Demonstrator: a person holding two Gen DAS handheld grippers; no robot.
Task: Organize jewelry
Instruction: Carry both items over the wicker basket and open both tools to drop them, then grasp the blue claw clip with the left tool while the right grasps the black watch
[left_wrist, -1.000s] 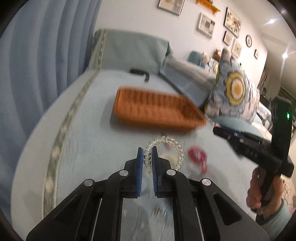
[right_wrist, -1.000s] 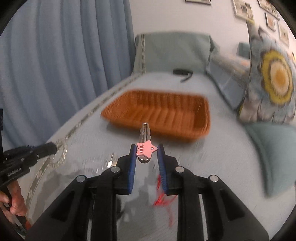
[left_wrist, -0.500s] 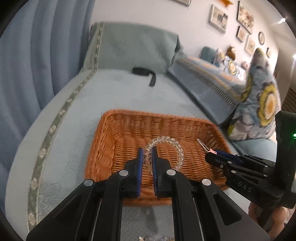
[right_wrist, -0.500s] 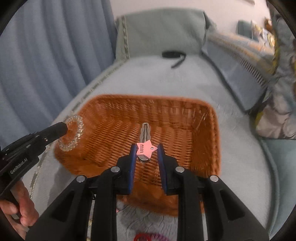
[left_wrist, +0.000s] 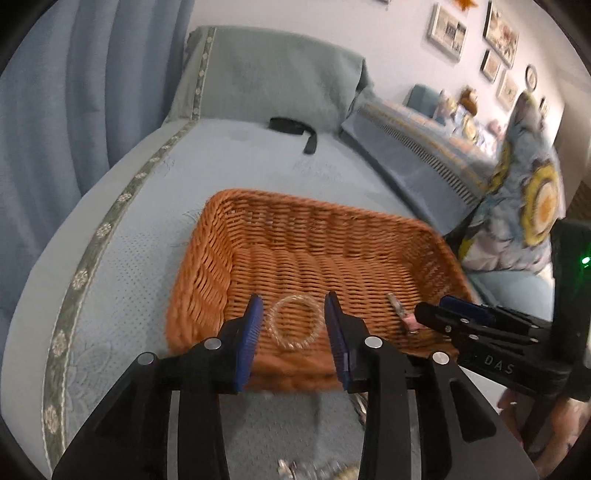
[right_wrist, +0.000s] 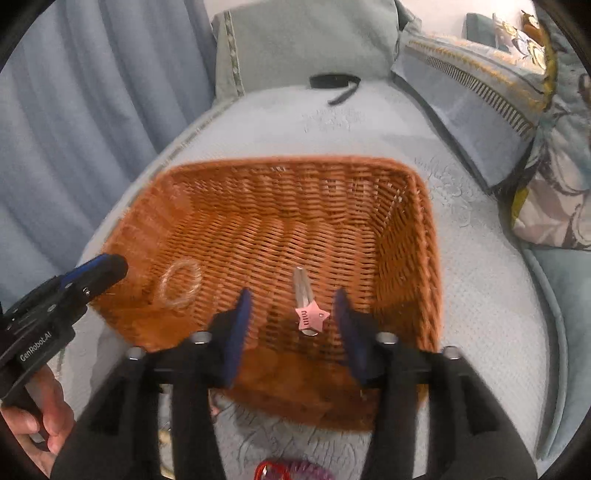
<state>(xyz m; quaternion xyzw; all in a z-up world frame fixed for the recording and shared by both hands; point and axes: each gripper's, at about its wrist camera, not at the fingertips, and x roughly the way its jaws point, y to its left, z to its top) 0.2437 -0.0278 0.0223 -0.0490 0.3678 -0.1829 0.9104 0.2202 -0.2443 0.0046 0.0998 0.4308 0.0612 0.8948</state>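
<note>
An orange wicker basket (left_wrist: 258, 236) (right_wrist: 424, 236) sits on the blue bed. A clear spiral bracelet (left_wrist: 294, 326) (right_wrist: 181, 283) lies in its near left part, seen between the open jaws of my left gripper (left_wrist: 294, 325). A hair clip with a pink star (right_wrist: 309, 316) (left_wrist: 404, 319) lies in the basket's near middle, between the open jaws of my right gripper (right_wrist: 291, 325). Both grippers hover over the basket's near rim and hold nothing. The left gripper's tip shows in the right wrist view (right_wrist: 99, 271), the right one's in the left wrist view (left_wrist: 439, 314).
A red and purple coil tie (right_wrist: 291, 470) lies on the bed below the right gripper. Small loose pieces (left_wrist: 317, 469) lie near the bed's front. A black strap (left_wrist: 295, 129) lies by the headboard cushion. Pillows (left_wrist: 528, 206) are on the right, curtains (left_wrist: 74, 92) on the left.
Both grippers carried their items over the basket, then opened. The bracelet and the star clip have dropped from the jaws and now lie on the basket floor.
</note>
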